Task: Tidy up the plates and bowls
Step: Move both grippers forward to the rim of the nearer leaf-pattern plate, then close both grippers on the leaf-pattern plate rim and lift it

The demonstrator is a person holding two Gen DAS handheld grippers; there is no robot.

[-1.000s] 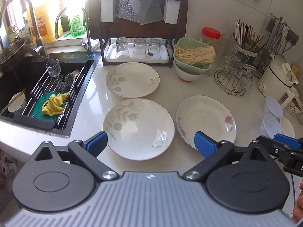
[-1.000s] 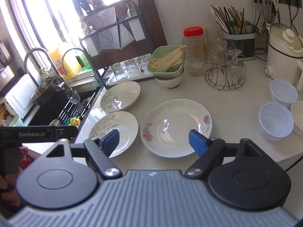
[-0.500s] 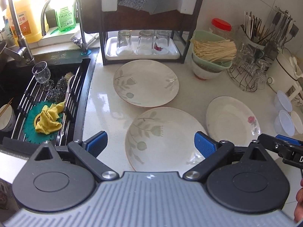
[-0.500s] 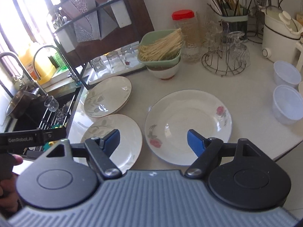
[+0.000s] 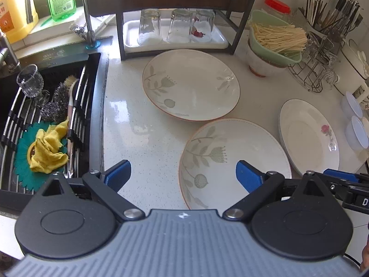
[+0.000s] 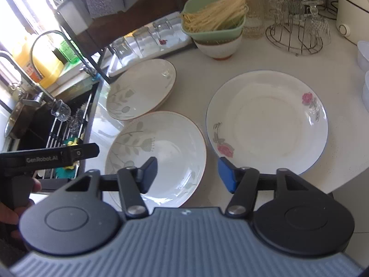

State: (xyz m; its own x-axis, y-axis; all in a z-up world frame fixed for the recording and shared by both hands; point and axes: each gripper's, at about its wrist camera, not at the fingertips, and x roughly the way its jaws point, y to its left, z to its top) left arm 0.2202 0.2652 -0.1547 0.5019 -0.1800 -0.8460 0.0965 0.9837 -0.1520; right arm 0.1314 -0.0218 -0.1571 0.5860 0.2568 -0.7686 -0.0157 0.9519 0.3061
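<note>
**Both grippers closer to the plates**

Moved in since half a second ago: left gripper (image 5: 183,173) now lower and further left, over bare counter (image 5: 138,138) and the left half of the near leaf plate (image 5: 230,152); right gripper (image 6: 188,173) dropped toward that same plate's right rim (image 6: 161,147), beside the rose plate (image 6: 267,122).

Left jaws spread wide, holding nothing. Right jaws parted too, narrower than the left pair, blue pads (image 6: 227,175) either side of the gap between near leaf plate and rose plate; hard to say from this angle whether hovering above the rims or level with them.

Places, taken from the near leaf plate:
- Far leaf plate (image 5: 191,85) just behind, rims close or slightly overlapping, cannot tell which.
- Rose plate just to the right, rims near, seemingly apart.
- Sink (image 5: 46,120) well to the left, with a yellow cloth (image 5: 48,147) and a glass (image 5: 30,80) on its rack.
- Tray (image 5: 175,43) of upturned glasses further behind, under the dark rack.
- Green bowl (image 5: 274,46) of noodles behind and right, stacked in a white bowl (image 5: 260,64).
- Small tubs (image 5: 357,133) far right, past the rose plate.
</note>
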